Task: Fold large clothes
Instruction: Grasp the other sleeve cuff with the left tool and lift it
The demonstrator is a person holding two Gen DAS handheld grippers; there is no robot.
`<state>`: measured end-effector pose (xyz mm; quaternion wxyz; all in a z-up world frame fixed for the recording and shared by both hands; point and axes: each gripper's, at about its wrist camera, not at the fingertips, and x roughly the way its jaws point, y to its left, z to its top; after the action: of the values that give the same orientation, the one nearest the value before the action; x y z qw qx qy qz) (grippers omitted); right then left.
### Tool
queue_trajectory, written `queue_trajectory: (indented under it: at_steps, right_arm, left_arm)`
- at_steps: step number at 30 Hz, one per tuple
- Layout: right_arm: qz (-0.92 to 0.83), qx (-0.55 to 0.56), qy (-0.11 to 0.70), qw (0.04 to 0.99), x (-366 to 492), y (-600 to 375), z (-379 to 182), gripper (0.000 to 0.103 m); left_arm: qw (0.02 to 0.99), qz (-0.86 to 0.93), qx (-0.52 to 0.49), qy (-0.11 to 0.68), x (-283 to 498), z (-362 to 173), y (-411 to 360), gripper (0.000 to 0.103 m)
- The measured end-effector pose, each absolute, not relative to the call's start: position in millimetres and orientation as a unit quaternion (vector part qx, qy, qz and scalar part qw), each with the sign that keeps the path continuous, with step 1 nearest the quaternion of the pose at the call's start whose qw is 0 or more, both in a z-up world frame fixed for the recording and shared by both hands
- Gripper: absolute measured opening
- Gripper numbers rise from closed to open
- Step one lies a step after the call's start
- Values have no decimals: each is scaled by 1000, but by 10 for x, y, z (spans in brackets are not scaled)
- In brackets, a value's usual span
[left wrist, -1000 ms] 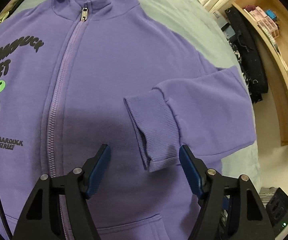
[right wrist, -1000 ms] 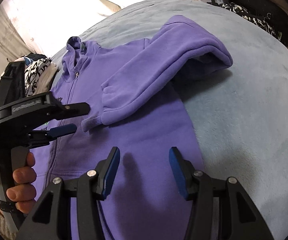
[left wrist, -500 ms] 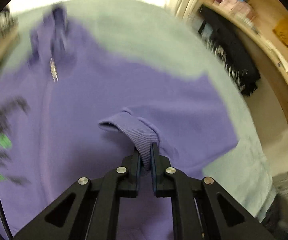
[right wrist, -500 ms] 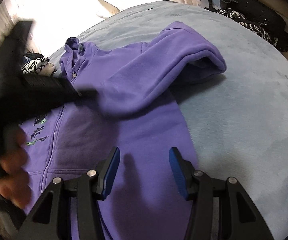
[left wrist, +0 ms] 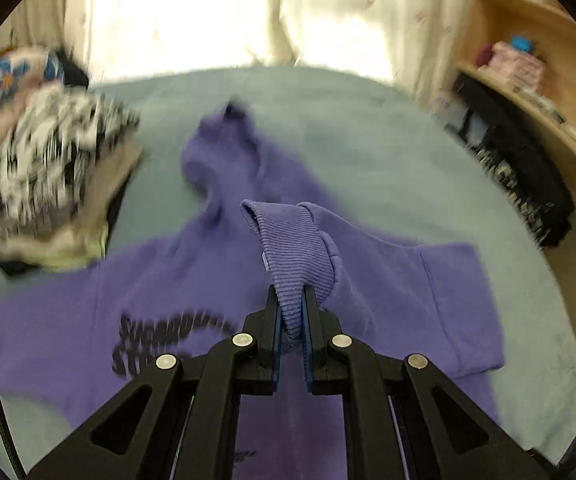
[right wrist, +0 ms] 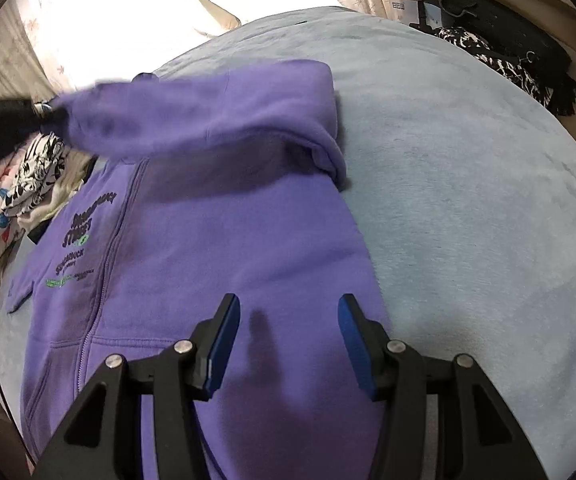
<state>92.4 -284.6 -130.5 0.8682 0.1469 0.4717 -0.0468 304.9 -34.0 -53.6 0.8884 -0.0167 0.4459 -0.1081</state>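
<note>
Gripping the ribbed cuff point(left wrist: 294, 258) of the purple hoodie point(right wrist: 215, 264), the left gripper point(left wrist: 291, 312) holds it raised; the right gripper point(right wrist: 288, 344) hangs open above the hoodie.

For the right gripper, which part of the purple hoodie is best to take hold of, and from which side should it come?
Probably the hoodie's side edge just ahead of the right gripper. It lies flat on the blue blanket with bare blanket beside it, so one finger could slide under from that open side. The left gripper already pinches the ribbed cuff, so the sleeve is taken.
</note>
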Motion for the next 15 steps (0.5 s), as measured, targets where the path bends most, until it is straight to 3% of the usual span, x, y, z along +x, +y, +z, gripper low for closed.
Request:
queue_trajectory:
  at_steps: [4, 11, 15]
  right_arm:
    - [-50, 133, 470, 871, 935, -2796, -1270, 51]
    - [-54, 114, 476, 870, 1030, -2798, -1203, 51]
    - [-57, 112, 479, 868, 1190, -2893, -1179, 51]
  left_arm:
    - [871, -103, -38, 479, 3039, -890, -251, 6]
    - [886, -101, -55, 449, 2945, -838, 48, 6]
    - [865, -101, -52, 489, 3072, -1140, 221, 7]
